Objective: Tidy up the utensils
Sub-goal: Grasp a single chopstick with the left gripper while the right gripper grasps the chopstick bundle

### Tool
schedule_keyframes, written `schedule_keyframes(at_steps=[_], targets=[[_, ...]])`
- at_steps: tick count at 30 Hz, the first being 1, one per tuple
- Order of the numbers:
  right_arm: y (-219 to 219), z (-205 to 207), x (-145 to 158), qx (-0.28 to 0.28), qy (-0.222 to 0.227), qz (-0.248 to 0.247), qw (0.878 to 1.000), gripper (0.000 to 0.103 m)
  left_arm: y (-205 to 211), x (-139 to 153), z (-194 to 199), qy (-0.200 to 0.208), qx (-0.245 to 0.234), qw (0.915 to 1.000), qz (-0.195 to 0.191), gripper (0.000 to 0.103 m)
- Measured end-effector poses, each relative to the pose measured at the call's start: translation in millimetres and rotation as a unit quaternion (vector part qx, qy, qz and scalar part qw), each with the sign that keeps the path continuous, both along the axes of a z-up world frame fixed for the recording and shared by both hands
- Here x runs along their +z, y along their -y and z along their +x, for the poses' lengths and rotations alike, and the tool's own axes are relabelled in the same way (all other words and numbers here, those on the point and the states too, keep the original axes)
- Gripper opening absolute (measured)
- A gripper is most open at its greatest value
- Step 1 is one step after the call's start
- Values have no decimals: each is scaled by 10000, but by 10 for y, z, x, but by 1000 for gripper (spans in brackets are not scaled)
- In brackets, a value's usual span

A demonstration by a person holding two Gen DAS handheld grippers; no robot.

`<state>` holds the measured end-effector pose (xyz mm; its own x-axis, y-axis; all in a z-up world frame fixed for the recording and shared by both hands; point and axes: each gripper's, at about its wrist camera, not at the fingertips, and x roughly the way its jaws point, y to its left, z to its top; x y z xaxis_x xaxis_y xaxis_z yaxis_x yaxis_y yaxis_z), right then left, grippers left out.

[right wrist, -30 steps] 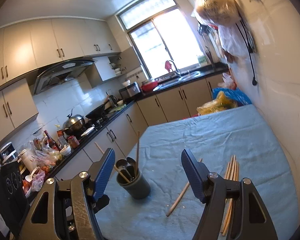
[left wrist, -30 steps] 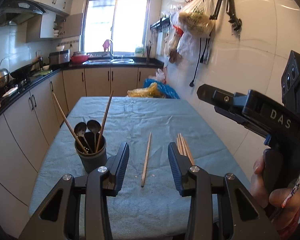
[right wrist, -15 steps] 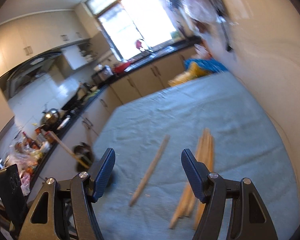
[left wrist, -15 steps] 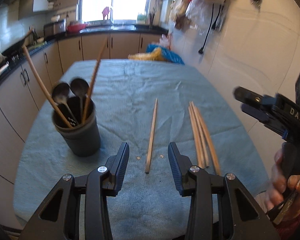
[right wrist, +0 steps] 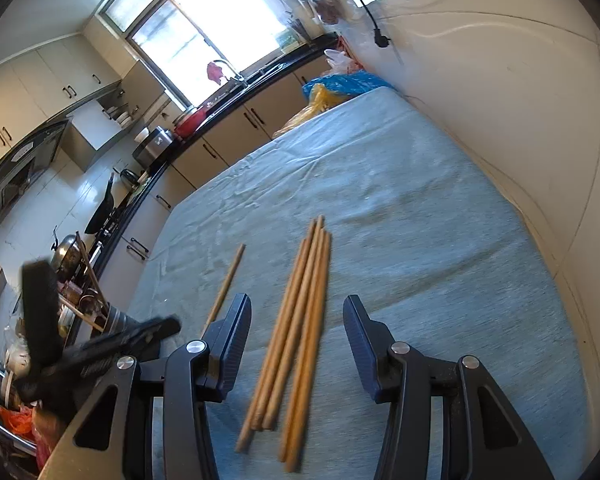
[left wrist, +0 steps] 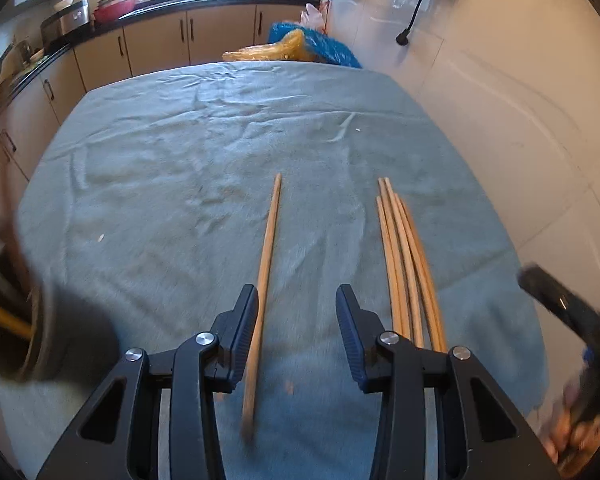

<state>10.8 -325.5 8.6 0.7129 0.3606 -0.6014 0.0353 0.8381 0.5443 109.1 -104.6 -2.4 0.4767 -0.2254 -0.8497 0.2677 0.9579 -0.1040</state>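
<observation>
Setting: domestic kitchen; worktop (left wrist: 180, 152) covered by a blue-grey cloth, tiled wall on the right, cabinets and window beyond.
Task items: single chopstick (left wrist: 266, 264) lies lengthwise on the cloth; bundle of chopsticks (left wrist: 406, 264) lies to its right, apart from it. Dark utensil holder (left wrist: 48, 340), blurred, stands at the left edge and already carries utensils.
Left gripper (left wrist: 296, 316): fingers spread, empty, low over the cloth; the single chopstick runs just inside the left finger.
Right gripper (right wrist: 296, 340): fingers spread, empty, straddling the bundle, which lies between them.
Step in hand: approach for pick-up, judged; no item gripped yet.
Next move: likely lower each gripper and close; the left needs the chopstick centred between its fingers. The thin sticks lie flat on soft cloth, so the fingers must reach cloth level. The bundle may fan out or slip when squeezed.
Change from earlier frames: both grippers have come forward and down. The holder has moved from mid-view to the left edge, and the chopsticks now sit between the fingers rather than ahead of them.
</observation>
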Motion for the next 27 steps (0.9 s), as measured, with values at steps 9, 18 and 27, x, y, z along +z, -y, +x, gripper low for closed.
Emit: schedule_keyframes(at_steps=[9, 18, 27], targets=[[176, -8, -70, -45, -90, 49, 9999, 52, 159, -285, 716, -411, 242, 9978, 454, 39], [189, 74, -83, -32, -203, 28, 9998, 52, 236, -494, 933, -586, 226, 9965, 554, 19], [12, 534, -123, 271, -708, -226, 9969, 32, -21, -480, 664, -583, 482, 9962, 426, 6]])
